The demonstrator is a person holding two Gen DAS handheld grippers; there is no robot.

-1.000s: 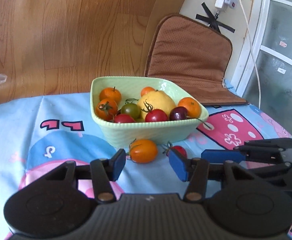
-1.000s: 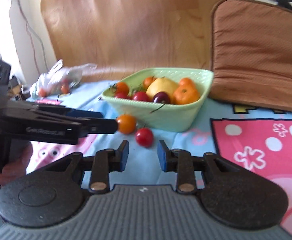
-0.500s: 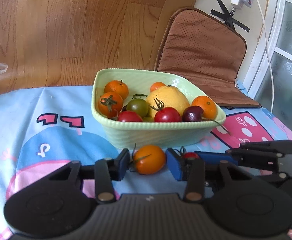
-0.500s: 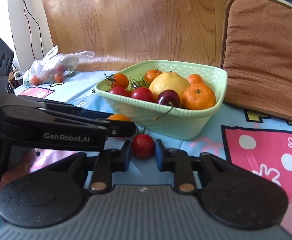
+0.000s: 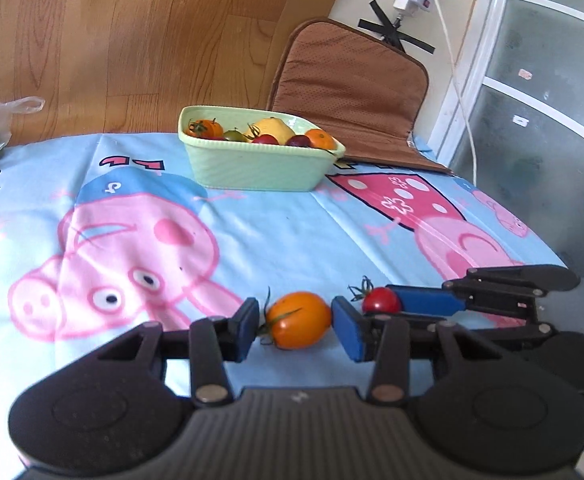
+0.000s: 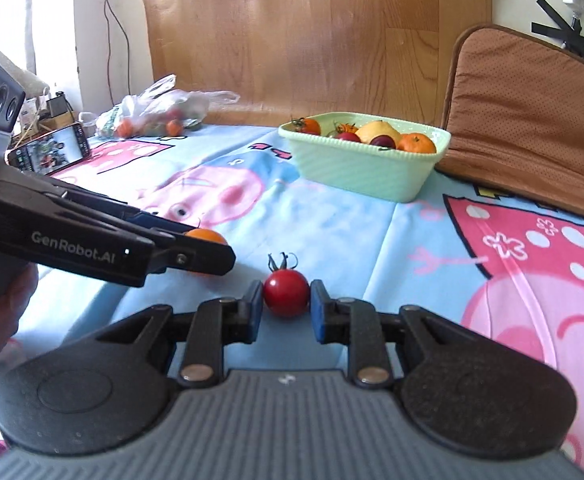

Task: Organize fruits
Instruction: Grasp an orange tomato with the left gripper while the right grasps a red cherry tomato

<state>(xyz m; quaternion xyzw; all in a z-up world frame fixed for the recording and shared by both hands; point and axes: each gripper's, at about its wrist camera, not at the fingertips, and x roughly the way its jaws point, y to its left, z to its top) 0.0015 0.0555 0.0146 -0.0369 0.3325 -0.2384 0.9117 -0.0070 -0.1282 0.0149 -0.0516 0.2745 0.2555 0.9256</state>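
- Orange tomato (image 5: 299, 320) gripped in left claw (image 5: 295, 328), well short of green bowl (image 5: 252, 164).
- Red cherry tomato (image 6: 286, 293) gripped in right claw (image 6: 286, 310), both claws low over tabletop (image 6: 332, 232).

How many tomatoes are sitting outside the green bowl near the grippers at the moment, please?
2: an orange tomato between the left gripper fingers, and a red tomato between the right gripper fingers. The plastic bag may hold more.
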